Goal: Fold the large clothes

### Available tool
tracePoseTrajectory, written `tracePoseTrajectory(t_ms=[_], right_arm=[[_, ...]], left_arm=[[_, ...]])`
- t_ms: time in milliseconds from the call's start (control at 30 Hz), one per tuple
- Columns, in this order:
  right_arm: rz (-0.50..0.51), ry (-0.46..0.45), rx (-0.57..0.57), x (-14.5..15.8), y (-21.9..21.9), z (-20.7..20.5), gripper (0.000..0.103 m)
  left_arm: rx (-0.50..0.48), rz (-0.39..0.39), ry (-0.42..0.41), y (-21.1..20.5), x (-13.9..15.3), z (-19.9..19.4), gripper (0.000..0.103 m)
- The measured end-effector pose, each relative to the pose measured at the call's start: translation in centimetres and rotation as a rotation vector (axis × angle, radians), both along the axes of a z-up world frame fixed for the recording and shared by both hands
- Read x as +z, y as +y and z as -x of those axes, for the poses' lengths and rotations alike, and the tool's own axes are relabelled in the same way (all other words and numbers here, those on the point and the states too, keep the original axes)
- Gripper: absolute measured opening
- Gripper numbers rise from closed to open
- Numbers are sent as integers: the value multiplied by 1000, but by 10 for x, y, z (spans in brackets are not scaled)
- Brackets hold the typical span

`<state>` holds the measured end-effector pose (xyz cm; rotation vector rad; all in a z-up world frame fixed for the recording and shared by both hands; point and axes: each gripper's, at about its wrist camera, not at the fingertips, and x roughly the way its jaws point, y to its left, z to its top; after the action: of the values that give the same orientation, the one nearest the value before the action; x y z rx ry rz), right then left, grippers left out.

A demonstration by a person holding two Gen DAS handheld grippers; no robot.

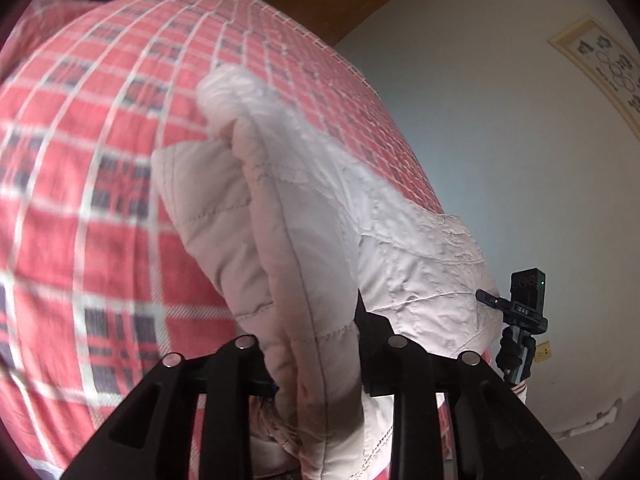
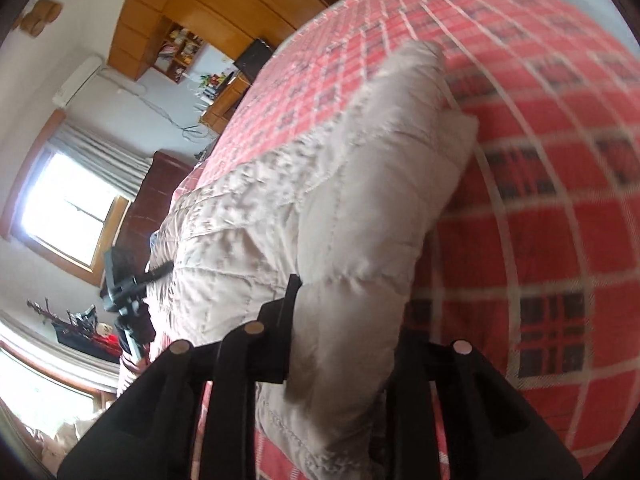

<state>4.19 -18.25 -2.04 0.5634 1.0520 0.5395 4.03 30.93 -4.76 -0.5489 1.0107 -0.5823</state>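
Note:
A pale pink quilted jacket (image 1: 304,216) lies on a bed covered by a red plaid sheet (image 1: 80,168). My left gripper (image 1: 316,344) is shut on a thick fold of the jacket, which bulges up between the black fingers (image 1: 372,344). In the right wrist view the same jacket (image 2: 304,208) stretches away over the plaid sheet (image 2: 540,208), and my right gripper (image 2: 344,340) is shut on another padded fold of it. The right-hand finger there is mostly hidden by cloth. Both views are tilted and slightly blurred.
A small black camera on a tripod (image 1: 524,320) stands beside the bed, also seen in the right wrist view as the tripod camera (image 2: 124,288). A white wall (image 1: 500,120), wooden cabinets (image 2: 192,4), a bright window (image 2: 68,208) and a dark headboard (image 2: 156,200) surround the bed.

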Motion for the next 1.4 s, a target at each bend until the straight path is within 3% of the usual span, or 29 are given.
tracePoseTrajectory(t_ms=[133,267,433,567,733,900,1000,1100,1267,1400], right_arm=[[-27,31,-12,-22,-1,-3,26],[-58,38,-23,-28,-2,-3,29],[45,16,-75,-14,-10,5,53],[145,-32,-154,14,-21,21,55],[259,-146,-143,61,-1,39,55],[362,-179,-9,76,58,30,55],[474,-148,27,65,87,17,55],[513,-75,36,49,100,5,54],[541,4,34,19,99,-2,54],[554,12,32,5,104,-2,54]], left_arm=[[27,52,-16,7,-20,8,35],[34,40,-33,5,-20,21,41],[43,13,15,11,-12,7,48],[108,-25,3,33,9,11,47],[209,-150,-130,37,62,28,47],[127,-238,-184,-24,90,34,52],[83,-322,-185,-62,88,30,55],[76,-451,-162,-94,74,25,55],[69,-512,-101,-105,48,21,55],[88,-549,-137,-109,39,24,55]])
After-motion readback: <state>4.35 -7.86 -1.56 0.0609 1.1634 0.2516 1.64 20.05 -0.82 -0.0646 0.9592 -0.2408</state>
